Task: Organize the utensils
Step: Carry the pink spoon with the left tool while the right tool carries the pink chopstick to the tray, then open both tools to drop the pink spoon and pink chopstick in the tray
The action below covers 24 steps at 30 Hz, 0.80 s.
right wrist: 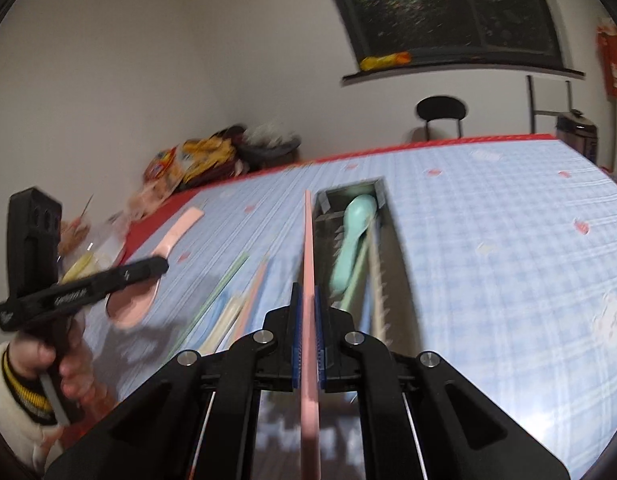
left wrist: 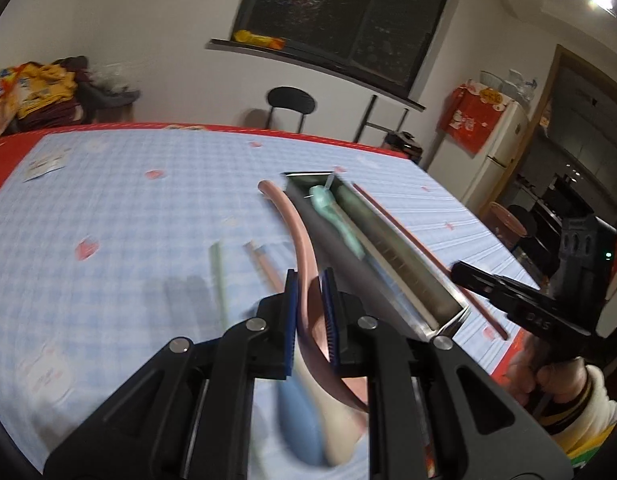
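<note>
We see a table (left wrist: 128,208) under a blue checked cloth; ahead of our left claw (left wrist: 308,312) a long metal tray (left wrist: 388,264) rests, loose chopsticks (left wrist: 264,268) lying left of it.

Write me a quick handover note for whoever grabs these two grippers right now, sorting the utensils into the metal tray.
Left gripper: shut on the pink spoon, held beside the metal tray.
Right gripper: shut on a pink chopstick, pointing along the tray's left edge.
Done: the mint spoon and at least one pale chopstick are already in the tray.
Left: place both held pieces, then collect the loose chopsticks lying on the blue checked tablecloth left of the tray. The frames are motion-blurred, so their exact count is unclear.
</note>
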Each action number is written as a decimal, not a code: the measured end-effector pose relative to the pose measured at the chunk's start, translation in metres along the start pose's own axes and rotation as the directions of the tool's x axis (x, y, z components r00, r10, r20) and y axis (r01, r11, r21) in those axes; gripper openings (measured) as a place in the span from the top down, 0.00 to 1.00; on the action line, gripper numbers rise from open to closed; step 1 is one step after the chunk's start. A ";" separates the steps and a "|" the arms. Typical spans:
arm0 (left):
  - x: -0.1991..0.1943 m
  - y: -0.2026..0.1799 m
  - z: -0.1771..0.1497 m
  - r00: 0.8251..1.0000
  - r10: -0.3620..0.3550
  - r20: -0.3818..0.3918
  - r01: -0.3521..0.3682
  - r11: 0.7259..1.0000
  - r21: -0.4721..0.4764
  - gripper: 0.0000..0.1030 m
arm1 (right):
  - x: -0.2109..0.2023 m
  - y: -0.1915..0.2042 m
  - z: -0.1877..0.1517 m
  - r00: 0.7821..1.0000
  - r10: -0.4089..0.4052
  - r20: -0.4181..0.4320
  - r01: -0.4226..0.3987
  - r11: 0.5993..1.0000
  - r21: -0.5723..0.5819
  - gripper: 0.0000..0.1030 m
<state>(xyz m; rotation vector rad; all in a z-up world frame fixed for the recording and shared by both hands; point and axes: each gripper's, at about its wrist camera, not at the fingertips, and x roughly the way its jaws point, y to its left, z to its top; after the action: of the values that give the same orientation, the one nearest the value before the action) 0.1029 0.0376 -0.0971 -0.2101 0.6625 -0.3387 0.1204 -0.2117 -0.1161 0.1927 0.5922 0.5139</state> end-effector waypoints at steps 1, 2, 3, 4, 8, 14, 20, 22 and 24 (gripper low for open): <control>0.009 -0.008 0.007 1.000 -0.009 -0.001 0.009 1.000 0.009 0.84 | 0.005 -0.007 0.005 1.000 -0.007 0.008 0.007 1.000 0.025 0.94; 0.015 -0.014 0.012 1.000 -0.015 -0.002 0.015 1.000 0.014 0.84 | 0.009 -0.012 0.008 1.000 -0.015 0.013 0.015 0.999 0.045 0.94; 0.023 -0.020 0.018 1.000 -0.024 -0.005 0.024 1.000 0.014 0.84 | 0.013 -0.016 0.010 0.999 -0.027 0.018 0.026 0.998 0.056 0.94; 0.032 -0.024 0.023 0.999 -0.037 -0.009 0.037 0.999 0.009 0.84 | 0.016 -0.021 0.011 0.999 -0.041 0.020 0.039 0.997 0.065 0.94; 0.071 -0.034 0.039 0.996 -0.070 -0.050 0.067 0.997 -0.048 0.84 | 0.028 -0.034 0.007 0.999 -0.050 -0.004 0.051 0.994 0.098 0.94; 0.115 -0.040 0.044 0.992 -0.079 -0.095 0.069 0.992 -0.105 0.84 | 0.040 -0.042 0.002 0.997 -0.056 -0.043 0.061 0.992 0.110 0.94; 0.143 -0.041 0.042 0.990 -0.030 -0.141 0.019 0.997 -0.081 0.84 | 0.045 -0.036 0.001 0.996 -0.074 -0.054 0.078 0.994 0.082 0.94; 0.148 -0.041 0.042 0.987 -0.027 -0.156 0.015 0.997 -0.080 0.84 | 0.046 -0.036 0.000 0.995 -0.079 -0.055 0.084 0.993 0.080 0.94; 0.153 -0.041 0.041 0.985 -0.021 -0.173 0.008 0.997 -0.073 0.84 | 0.046 -0.037 0.000 0.995 -0.083 -0.059 0.088 0.993 0.082 0.94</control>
<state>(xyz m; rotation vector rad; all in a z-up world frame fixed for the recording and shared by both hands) 0.2319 -0.0540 -0.1398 -0.2561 0.8471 -0.3498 0.1682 -0.2194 -0.1502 0.2329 0.6743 0.4128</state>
